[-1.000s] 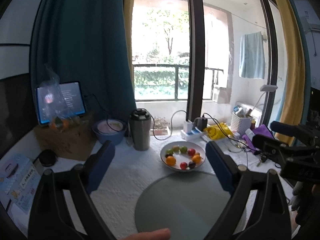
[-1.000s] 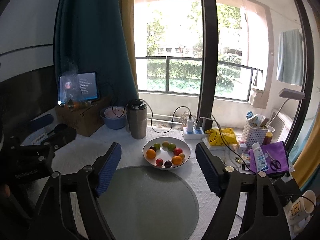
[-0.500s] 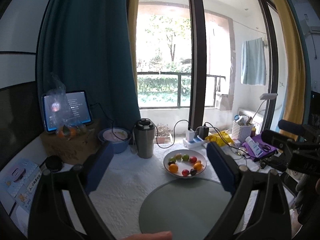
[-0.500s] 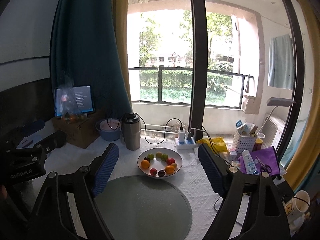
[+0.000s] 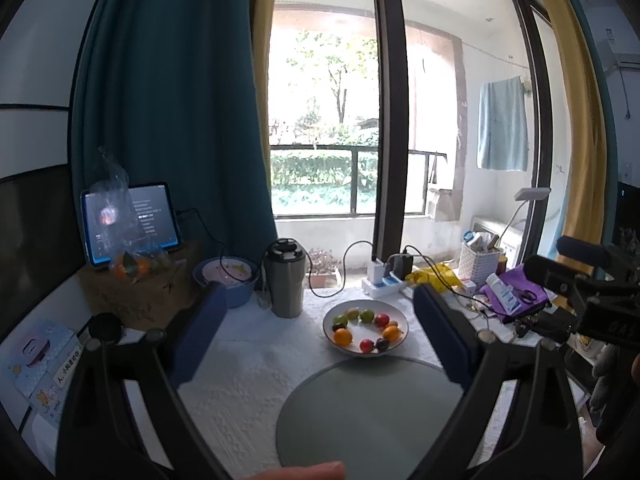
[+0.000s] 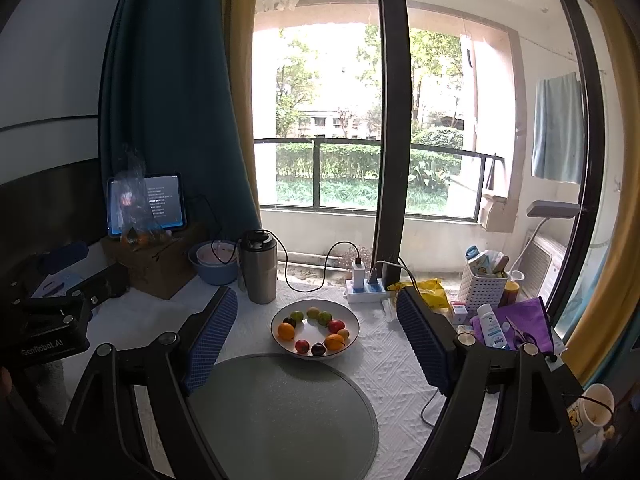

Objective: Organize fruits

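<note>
Small fruits (image 6: 315,330) lie in a ring inside a white bowl (image 6: 352,320) on the white tablecloth (image 6: 400,364), just past the far edge of a round grey mat (image 6: 280,408) that carries nothing. In the right wrist view two oranges sit at about 9 and 5 o'clock on the ring, green fruit from 11 to 1, red fruit at 2 and 7, and dark fruit at 10 and 6. Whether this ring is the finished arrangement or the stock to be sorted, the scene does not settle.

Both tongs are spread wide and carry nothing. The left gripper (image 5: 316,334) and the right gripper (image 6: 314,338) hang high and well back from the bowl, each framing it between blue pads.

If a fruit is to be lifted, it calls for a steep descent with the pads straddling one piece only — neighbours nearly touch, so the jaws should narrow beforehand. These are round and probably slippery; a gentle close at the widest part would likely stop them squirting out or rolling the ring apart.

The left wrist view shows the right gripper's body at 3 o'clock and a fingertip (image 5: 304,472) at 6 o'clock. The right wrist view alone shows a cartoon mug (image 6: 596,408) at 4 o'clock and the left gripper's body at 9 o'clock — and it gives the clearer look down into the bowl.
</note>
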Motion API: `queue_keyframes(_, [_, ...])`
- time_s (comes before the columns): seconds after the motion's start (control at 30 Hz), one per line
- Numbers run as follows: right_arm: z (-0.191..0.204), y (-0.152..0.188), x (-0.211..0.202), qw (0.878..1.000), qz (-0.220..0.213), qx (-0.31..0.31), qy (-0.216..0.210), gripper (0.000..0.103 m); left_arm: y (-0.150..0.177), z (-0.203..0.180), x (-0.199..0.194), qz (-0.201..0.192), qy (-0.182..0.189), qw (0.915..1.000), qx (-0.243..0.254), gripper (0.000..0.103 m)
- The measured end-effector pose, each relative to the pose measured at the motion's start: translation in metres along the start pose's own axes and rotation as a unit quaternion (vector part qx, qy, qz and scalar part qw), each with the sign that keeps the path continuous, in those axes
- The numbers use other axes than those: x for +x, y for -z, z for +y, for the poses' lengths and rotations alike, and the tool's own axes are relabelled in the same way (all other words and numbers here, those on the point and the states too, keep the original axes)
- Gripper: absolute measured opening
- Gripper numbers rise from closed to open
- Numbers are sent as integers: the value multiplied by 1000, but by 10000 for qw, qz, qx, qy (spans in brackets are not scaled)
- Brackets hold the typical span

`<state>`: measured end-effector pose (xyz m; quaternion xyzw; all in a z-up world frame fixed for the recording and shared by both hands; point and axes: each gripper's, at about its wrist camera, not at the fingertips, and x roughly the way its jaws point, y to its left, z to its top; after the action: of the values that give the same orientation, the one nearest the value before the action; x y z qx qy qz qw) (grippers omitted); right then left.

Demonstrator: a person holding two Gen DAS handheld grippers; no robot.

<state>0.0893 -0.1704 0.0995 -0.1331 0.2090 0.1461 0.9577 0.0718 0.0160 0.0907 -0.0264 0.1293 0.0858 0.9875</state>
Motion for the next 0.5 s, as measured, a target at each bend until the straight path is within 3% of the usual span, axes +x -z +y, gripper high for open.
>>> queue_keyframes(0.5, [0, 0, -2, 10000, -16, -20, -6, 84, 0, -2, 2, 27, 52, 10000, -22, 95])
